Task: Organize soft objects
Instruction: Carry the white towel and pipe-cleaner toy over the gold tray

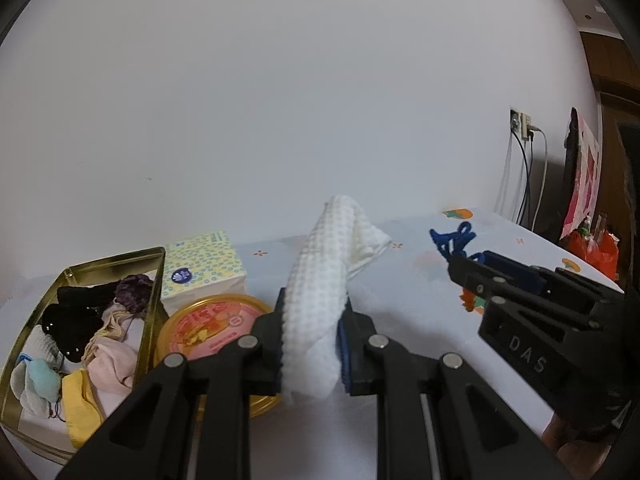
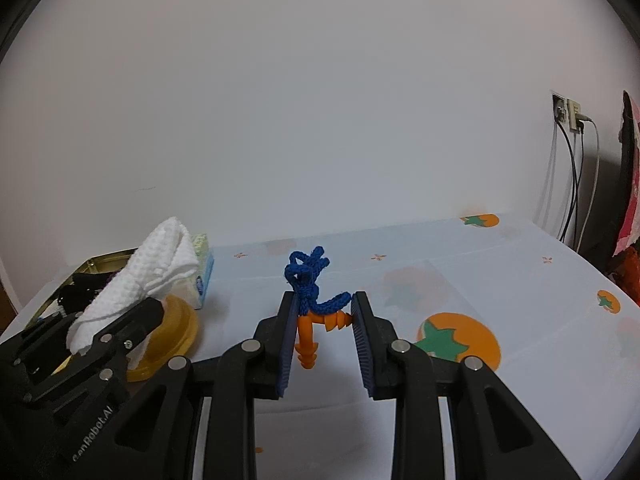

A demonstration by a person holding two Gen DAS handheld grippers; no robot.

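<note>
My left gripper (image 1: 312,312) is shut on a white waffle-weave cloth (image 1: 320,280) and holds it up above the table; the cloth also shows in the right wrist view (image 2: 140,280). My right gripper (image 2: 324,312) stands with its jaws apart around a pair of orange earplugs on a blue braided cord (image 2: 308,280); one plug touches the right pad, the cord lies against the left pad. A gold tin (image 1: 100,268) at the left holds several soft items: black, purple, pink, yellow and pale blue pieces.
A round tin with a pink lid (image 1: 212,324) sits beside the gold tin, a dotted tissue pack (image 1: 204,268) behind it. The table wears a pale cloth with orange persimmon prints (image 2: 460,340). A wall socket with cables (image 2: 568,116) is far right.
</note>
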